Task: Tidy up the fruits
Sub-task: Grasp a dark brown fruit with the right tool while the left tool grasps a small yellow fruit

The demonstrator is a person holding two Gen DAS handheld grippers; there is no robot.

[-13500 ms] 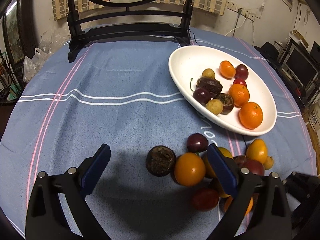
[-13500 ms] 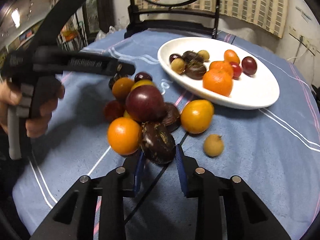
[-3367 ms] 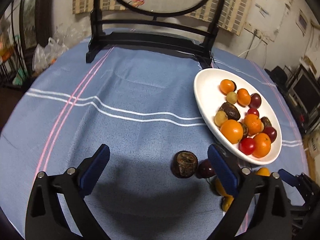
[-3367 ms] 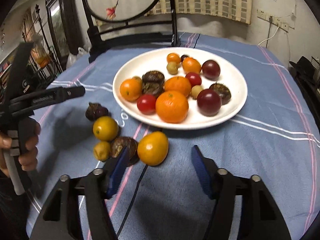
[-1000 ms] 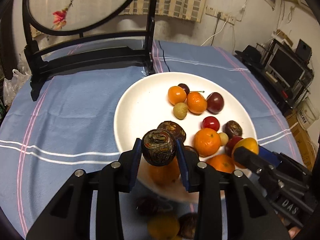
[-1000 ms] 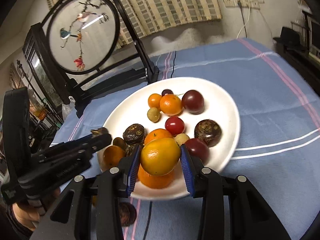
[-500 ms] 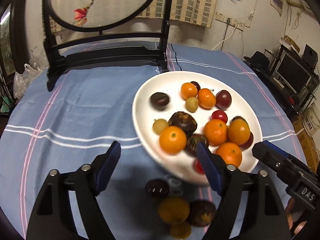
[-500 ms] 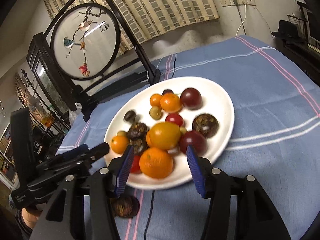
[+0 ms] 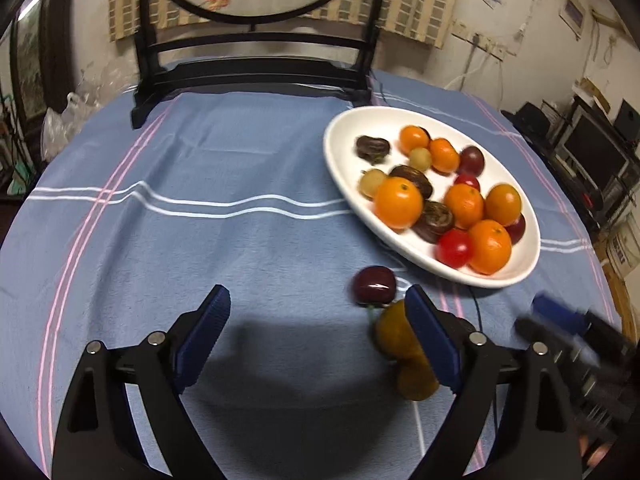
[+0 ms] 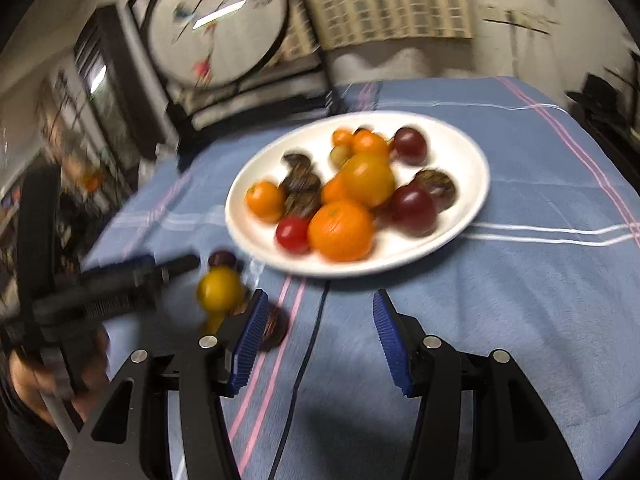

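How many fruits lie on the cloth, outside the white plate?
4. A dark purple fruit nearest the plate; a yellow fruit beside it; a small yellow fruit next to that; a brown wrinkled fruit partly behind the right gripper. More may be hidden.

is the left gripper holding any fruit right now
No, the left gripper is open with nothing between its fingers, and the dark purple fruit lies on the blue tablecloth ahead of it.

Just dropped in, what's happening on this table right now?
A person is moving loose fruit onto the white plate. Both the left gripper and the right gripper are open and empty, above the blue tablecloth. Most fruit is on the plate. A dark plum, a yellow-orange fruit and a dark wrinkled fruit lie off it.
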